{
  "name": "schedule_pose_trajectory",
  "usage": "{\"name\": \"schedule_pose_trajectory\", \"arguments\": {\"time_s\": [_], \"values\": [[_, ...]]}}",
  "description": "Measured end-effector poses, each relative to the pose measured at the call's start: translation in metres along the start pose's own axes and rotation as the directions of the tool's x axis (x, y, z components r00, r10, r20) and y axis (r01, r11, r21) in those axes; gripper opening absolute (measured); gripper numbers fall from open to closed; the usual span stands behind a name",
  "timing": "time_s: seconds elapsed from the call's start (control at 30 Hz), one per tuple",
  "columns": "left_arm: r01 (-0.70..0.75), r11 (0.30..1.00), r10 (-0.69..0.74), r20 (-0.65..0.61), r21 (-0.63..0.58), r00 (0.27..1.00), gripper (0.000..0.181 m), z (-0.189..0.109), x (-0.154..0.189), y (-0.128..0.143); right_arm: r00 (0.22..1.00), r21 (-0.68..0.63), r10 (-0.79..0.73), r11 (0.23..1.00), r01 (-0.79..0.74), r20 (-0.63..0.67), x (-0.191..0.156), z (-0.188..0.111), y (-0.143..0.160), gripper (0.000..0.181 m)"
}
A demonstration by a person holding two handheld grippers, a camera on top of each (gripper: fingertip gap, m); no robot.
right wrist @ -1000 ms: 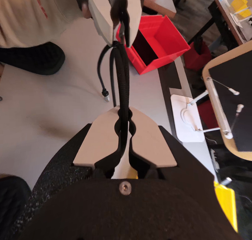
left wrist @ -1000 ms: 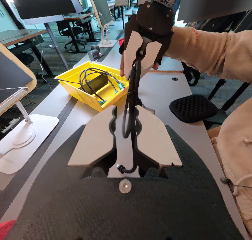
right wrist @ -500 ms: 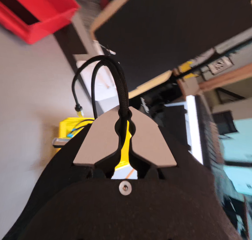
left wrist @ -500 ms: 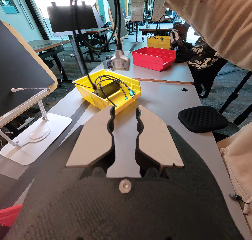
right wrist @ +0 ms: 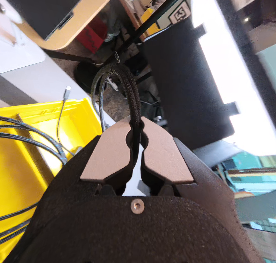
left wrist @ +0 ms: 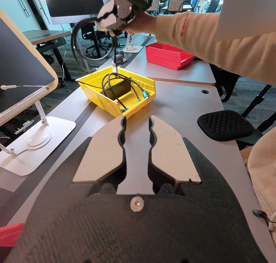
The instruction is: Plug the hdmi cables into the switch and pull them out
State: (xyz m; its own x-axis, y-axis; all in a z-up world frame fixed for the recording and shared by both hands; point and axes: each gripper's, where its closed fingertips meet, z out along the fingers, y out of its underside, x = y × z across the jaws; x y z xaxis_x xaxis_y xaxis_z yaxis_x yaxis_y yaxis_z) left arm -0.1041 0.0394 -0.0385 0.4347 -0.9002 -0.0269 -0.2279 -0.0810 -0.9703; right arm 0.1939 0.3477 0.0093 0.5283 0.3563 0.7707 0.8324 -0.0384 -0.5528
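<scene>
My left gripper [left wrist: 137, 117] is open and empty, low over the grey table [left wrist: 179, 100]. In the left wrist view my right gripper [left wrist: 101, 17] is high at the back, above the yellow bin [left wrist: 101, 100]. It is shut on a black braided cable bundle [left wrist: 77, 46] that loops down to its left, and a grey plug end [left wrist: 114, 64] hangs over the bin. The bin holds black cables with teal plugs [left wrist: 144, 93] and a dark block [left wrist: 118, 90]. In the right wrist view the right gripper [right wrist: 135, 120] pinches the braided cable [right wrist: 132, 94] beside the bin [right wrist: 44, 108].
A red bin [left wrist: 167, 57] stands at the back right of the table. A black padded rest [left wrist: 224, 124] lies at the right edge. A white stand base [left wrist: 37, 136] with a dark board on it is at the left. A person's sleeve [left wrist: 216, 43] crosses the top right. About 45 cm separates my left fingertips from my right.
My left gripper let go of the cable bundle and now stands open. My right gripper carried the bundle up and across to above the yellow bin.
</scene>
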Motion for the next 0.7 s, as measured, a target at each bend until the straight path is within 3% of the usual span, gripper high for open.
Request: {"name": "schedule_pose_trajectory", "arguments": {"time_s": [0.13, 0.3, 0.43, 0.7], "values": [[0.023, 1.000, -0.023, 0.007, -0.005, 1.000, 0.028, 0.001, -0.008, 0.006, 0.967, 0.067, 0.121, 0.988, -0.139, 0.226, -0.054, 0.008, 0.006, 0.005], [0.042, 0.999, -0.042, 0.012, -0.026, 0.999, 0.028, 0.006, -0.014, 0.015, 0.860, 0.221, 0.204, 0.915, -0.337, 0.468, -0.076, -0.017, -0.017, 0.004], [0.049, 0.998, -0.049, 0.017, -0.038, 0.999, 0.028, 0.009, -0.018, 0.020, 0.821, 0.299, 0.293, 0.828, -0.474, 0.490, -0.053, -0.034, -0.020, 0.005], [0.061, 0.996, -0.061, 0.010, -0.057, 0.998, 0.028, 0.014, -0.019, 0.027, 0.756, 0.334, 0.492, 0.692, -0.640, 0.430, -0.010, -0.044, 0.023, 0.004]]}}
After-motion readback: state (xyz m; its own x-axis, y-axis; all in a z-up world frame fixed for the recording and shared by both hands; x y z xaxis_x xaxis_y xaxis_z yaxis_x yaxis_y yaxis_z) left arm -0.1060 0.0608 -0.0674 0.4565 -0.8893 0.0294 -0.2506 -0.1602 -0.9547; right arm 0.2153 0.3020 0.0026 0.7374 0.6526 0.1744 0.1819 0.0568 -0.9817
